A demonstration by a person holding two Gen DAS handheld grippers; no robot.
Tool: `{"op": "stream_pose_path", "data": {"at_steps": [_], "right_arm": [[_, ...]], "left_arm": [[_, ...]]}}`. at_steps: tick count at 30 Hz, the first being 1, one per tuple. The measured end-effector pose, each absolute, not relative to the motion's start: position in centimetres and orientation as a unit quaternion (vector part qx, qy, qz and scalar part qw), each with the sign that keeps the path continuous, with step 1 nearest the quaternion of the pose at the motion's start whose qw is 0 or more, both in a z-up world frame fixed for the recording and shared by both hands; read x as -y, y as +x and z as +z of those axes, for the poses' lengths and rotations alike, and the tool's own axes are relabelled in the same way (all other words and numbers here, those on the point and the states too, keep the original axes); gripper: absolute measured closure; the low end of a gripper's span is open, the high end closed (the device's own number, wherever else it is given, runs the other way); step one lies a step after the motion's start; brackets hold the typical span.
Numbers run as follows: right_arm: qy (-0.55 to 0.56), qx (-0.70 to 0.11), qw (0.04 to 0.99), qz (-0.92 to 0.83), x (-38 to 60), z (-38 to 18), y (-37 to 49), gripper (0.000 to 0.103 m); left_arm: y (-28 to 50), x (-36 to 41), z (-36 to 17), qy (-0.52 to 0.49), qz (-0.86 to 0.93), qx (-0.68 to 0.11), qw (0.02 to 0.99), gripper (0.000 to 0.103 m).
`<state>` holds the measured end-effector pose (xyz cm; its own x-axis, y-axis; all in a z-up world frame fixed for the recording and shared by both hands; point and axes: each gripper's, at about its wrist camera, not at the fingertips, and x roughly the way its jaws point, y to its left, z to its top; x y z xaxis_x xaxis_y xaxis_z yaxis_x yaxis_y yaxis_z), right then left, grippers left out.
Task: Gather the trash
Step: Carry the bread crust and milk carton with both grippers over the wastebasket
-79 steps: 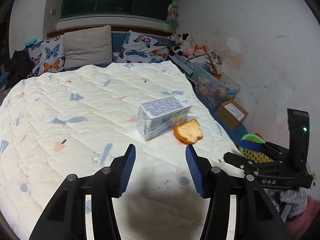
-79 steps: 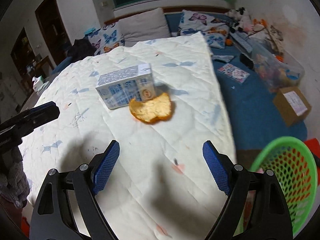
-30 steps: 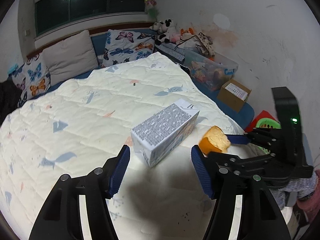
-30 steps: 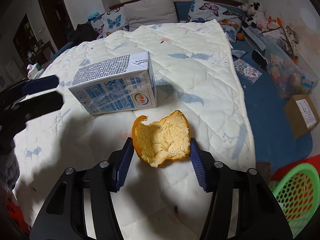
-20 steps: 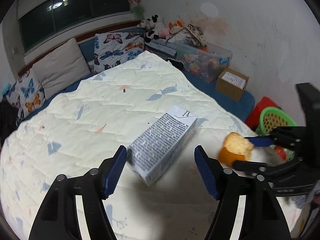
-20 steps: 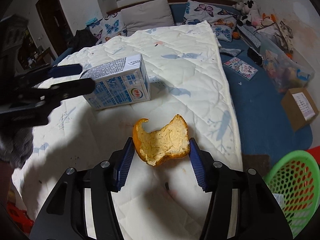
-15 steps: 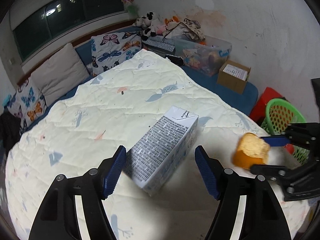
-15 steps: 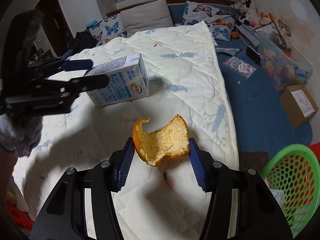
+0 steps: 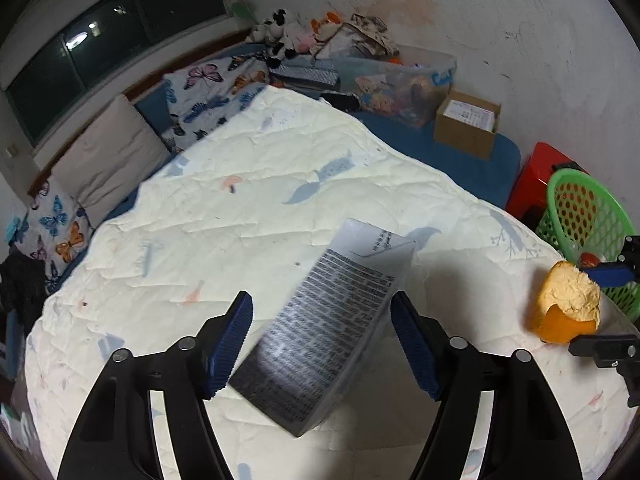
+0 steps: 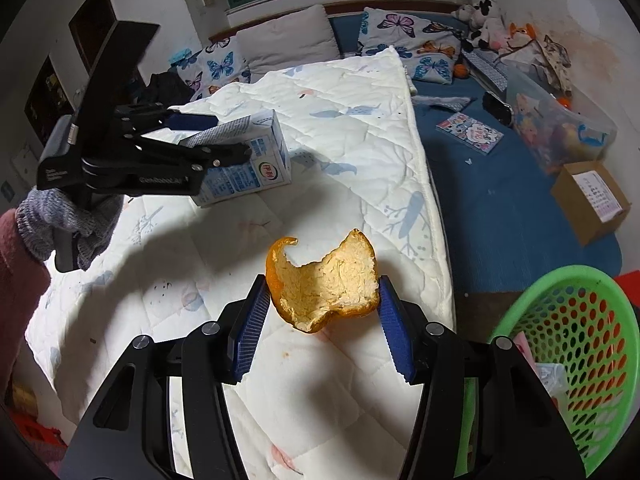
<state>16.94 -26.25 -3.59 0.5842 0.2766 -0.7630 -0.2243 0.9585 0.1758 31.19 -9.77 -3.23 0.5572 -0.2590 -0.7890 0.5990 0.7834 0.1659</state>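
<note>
A blue-and-white milk carton (image 9: 332, 320) lies on the white quilt (image 9: 240, 220). My left gripper (image 9: 320, 300) straddles it, its jaws closing, the blue pads close to the carton's sides. The right wrist view shows the same: the left gripper (image 10: 228, 136) over the carton (image 10: 256, 160). My right gripper (image 10: 323, 280) is shut on a curved piece of orange peel (image 10: 324, 284), held just above the quilt near the bed's corner. In the left wrist view, the peel (image 9: 568, 308) sits at the far right between the right gripper's fingers (image 9: 612, 274).
A green mesh basket (image 10: 576, 270) with some scraps inside stands on the floor right of the bed corner. Beside it are a red box (image 9: 536, 172) and a cardboard box (image 10: 592, 196). Pillows and toys line the far end. A gloved hand (image 10: 52, 224) holds the left gripper.
My left gripper has come forward and rolled, so the carton now sits between its jaws. My right gripper has lifted the peel off the quilt and drawn it back toward the bed corner.
</note>
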Motion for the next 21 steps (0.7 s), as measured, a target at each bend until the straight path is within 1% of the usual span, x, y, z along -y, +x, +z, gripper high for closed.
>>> {"op": "stream_pose_path", "data": {"at_steps": [2, 3, 7, 15, 21], "right_arm": [[0.032, -0.432, 0.89, 0.14, 26.4, -3.5, 16.6, 0.048], [0.033, -0.431, 0.891, 0.139, 26.6, -3.4, 16.5, 0.048], [0.037, -0.427, 0.894, 0.132, 27.4, -3.2, 15.6, 0.048], [0.049, -0.418, 0.901, 0.102, 30.4, -2.8, 13.0, 0.048], [0.054, -0.411, 0.908, 0.068, 33.6, -2.6, 10.8, 0.048]], "left_arm": [[31.0, 9.9, -3.3, 0.209, -0.249, -0.394, 0.86, 0.042], [30.8, 10.0, -3.3, 0.205, -0.249, -0.392, 0.862, 0.045], [29.9, 10.0, -2.6, 0.184, -0.247, -0.391, 0.867, 0.062], [27.5, 11.0, -1.3, 0.154, -0.246, -0.386, 0.876, 0.064], [23.9, 13.4, 0.6, 0.149, -0.279, -0.365, 0.875, 0.064]]}}
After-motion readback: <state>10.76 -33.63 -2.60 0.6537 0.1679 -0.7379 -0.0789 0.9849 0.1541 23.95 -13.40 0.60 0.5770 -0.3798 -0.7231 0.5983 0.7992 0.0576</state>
